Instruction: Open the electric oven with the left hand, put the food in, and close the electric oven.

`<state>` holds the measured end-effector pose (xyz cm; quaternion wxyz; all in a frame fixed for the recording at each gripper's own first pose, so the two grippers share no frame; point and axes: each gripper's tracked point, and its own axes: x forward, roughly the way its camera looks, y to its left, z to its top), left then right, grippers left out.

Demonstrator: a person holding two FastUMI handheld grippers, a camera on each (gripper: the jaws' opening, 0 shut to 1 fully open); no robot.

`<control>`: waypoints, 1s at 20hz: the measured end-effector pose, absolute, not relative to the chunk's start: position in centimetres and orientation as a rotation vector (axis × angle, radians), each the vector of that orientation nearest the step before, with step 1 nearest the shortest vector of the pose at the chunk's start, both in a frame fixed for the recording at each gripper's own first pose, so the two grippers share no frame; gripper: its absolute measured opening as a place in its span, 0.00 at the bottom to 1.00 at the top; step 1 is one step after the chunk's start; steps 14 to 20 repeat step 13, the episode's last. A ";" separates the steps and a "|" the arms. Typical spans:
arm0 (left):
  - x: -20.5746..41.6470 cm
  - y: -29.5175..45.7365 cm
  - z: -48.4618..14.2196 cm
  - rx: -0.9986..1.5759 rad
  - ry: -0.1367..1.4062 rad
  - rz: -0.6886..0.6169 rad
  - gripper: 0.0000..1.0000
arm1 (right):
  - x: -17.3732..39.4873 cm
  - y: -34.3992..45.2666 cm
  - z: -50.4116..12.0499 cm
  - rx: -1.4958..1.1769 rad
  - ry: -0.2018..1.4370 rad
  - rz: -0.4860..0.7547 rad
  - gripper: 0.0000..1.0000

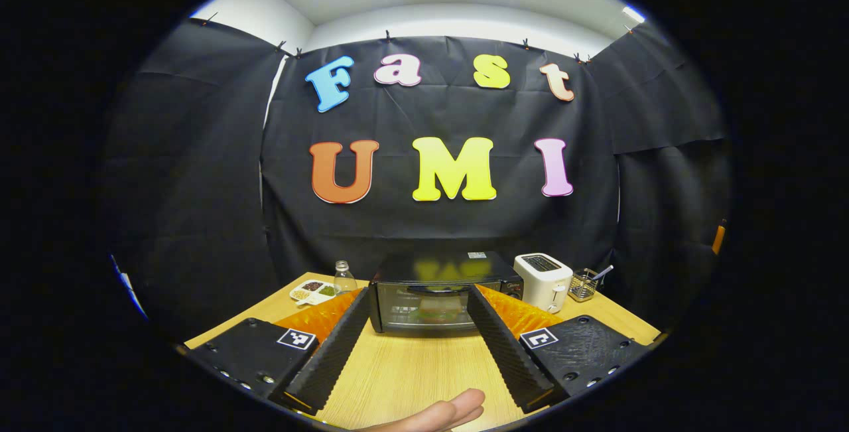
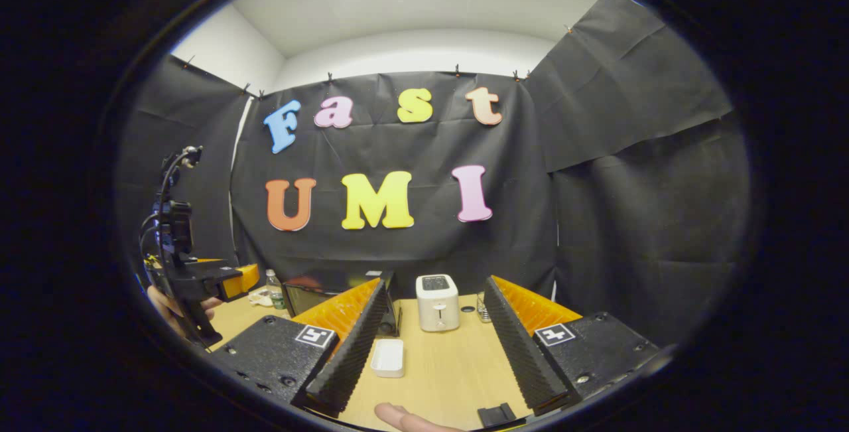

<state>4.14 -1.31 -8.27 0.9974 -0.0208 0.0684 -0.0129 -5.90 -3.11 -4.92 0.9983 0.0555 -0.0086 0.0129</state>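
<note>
- Left tongs: fingers spread wide, nothing between them, held low over the counter on its near side. A fingertip of the holding hand shows at the bottom of the left gripper view.
- Electric oven: straight ahead of the left tongs, framed in the gap between the two fingers, toward the far edge of the counter. Door shut; the handle looks to be a horizontal bar across the top of the glass, long axis running left to right, so crosswise to the tongs' line of approach.
- Judgement: the left tongs are the nearer and squarely aligned; the move ahead is forward and slightly up to the handle, then a pull down and back.
- Right tongs: also spread apart, empty, over the near part of the counter.
- Small white tray: lies on the counter just inside the right tongs' left finger, long axis pointing away. Contents cannot be told from the right gripper view; presumably the food carrier.
- Beyond: white toaster straight ahead of the right tongs, just right of the oven; a wire utensil basket holding a utensil at the far right; a sectioned dish with small heaps in its compartments, and a bottle, at the far left.
</note>
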 end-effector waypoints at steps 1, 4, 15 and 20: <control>2.9 -1.0 -7.7 -0.039 0.132 -0.019 0.96 | -6.3 -3.0 -4.9 0.114 -0.018 0.029 0.95; -1.1 -0.6 -6.2 -0.040 0.114 -0.020 0.96 | -7.1 -2.8 -4.4 0.110 -0.026 0.038 0.95; -9.5 -2.6 -6.0 -0.020 0.004 -0.044 0.95 | -8.0 -3.6 -5.9 0.079 -0.019 0.035 0.94; -9.5 -2.6 -6.0 -0.020 0.004 -0.044 0.95 | -8.0 -3.6 -5.9 0.079 -0.019 0.035 0.94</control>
